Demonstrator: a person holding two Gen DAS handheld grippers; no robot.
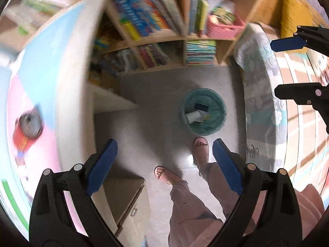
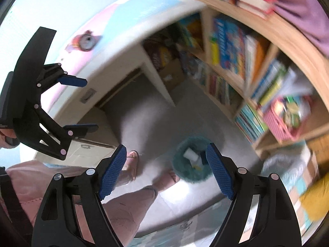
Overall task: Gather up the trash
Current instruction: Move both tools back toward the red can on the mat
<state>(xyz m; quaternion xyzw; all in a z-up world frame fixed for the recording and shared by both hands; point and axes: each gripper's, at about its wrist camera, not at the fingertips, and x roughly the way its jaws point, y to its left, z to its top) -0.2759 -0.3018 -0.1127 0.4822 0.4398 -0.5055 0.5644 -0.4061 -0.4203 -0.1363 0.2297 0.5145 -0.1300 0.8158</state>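
A teal trash bin stands on the grey floor below me, with a white cup and other scraps inside; it also shows in the right wrist view. My left gripper is open and empty, high above the floor, left of the bin. My right gripper is open and empty, above the bin's left side. The right gripper shows at the right edge of the left wrist view. The left gripper shows at the left of the right wrist view. Both views are blurred.
A wooden bookshelf full of books and a pink basket stands behind the bin. A white desk with a drawer unit is at the left. A bed with a patterned cover is at the right. The person's feet stand by the bin.
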